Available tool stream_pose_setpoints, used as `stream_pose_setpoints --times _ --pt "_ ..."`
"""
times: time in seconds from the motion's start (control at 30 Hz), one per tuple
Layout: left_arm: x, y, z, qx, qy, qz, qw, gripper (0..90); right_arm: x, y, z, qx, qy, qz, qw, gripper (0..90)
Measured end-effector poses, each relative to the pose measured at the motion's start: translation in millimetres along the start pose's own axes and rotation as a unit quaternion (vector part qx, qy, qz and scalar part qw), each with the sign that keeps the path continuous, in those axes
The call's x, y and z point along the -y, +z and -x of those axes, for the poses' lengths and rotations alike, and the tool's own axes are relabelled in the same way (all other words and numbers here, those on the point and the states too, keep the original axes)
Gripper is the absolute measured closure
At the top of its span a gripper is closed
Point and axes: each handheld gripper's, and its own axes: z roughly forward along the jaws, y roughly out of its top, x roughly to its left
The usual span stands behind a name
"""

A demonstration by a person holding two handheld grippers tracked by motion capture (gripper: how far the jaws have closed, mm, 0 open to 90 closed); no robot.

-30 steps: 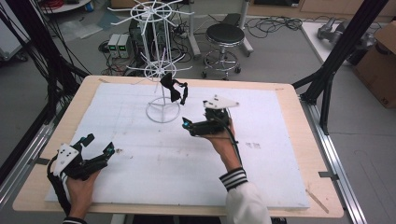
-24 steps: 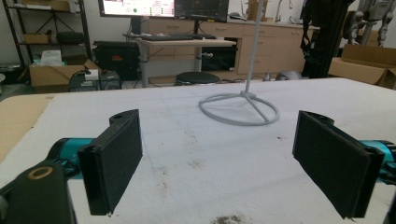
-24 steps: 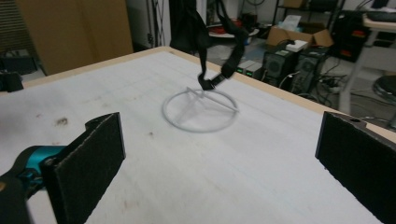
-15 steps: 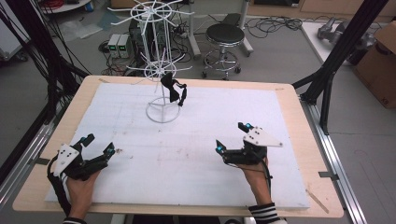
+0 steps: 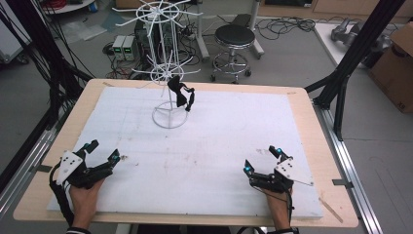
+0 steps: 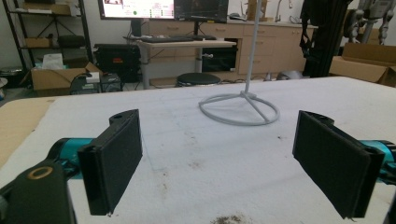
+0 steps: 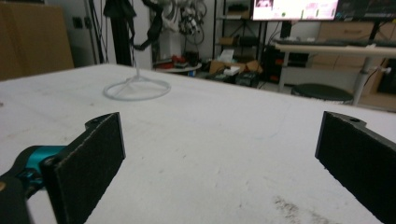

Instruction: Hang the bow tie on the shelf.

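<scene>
The white wire rack (image 5: 168, 73) stands near the mat's (image 5: 204, 146) far edge. My left gripper (image 5: 100, 158) and right gripper (image 5: 263, 160) rest wide open near the front edge, well apart.

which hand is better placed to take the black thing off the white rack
Left, by a slight margin. The black item hangs on the white rack, left of the table's middle. The left gripper sits nearer that side than the right gripper. Both rest open and empty at the near edge.
</scene>
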Motion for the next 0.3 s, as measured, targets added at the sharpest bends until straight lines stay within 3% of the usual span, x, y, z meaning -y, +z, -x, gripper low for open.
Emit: stream_pose_setpoints --times 0.3 --pt "0.0 -0.1 -0.2 -0.001 -0.001 0.0 1.0 16.1 1.9 -2.4 -1.6 0.02 -0.017 -0.002 0.9997 0.4"
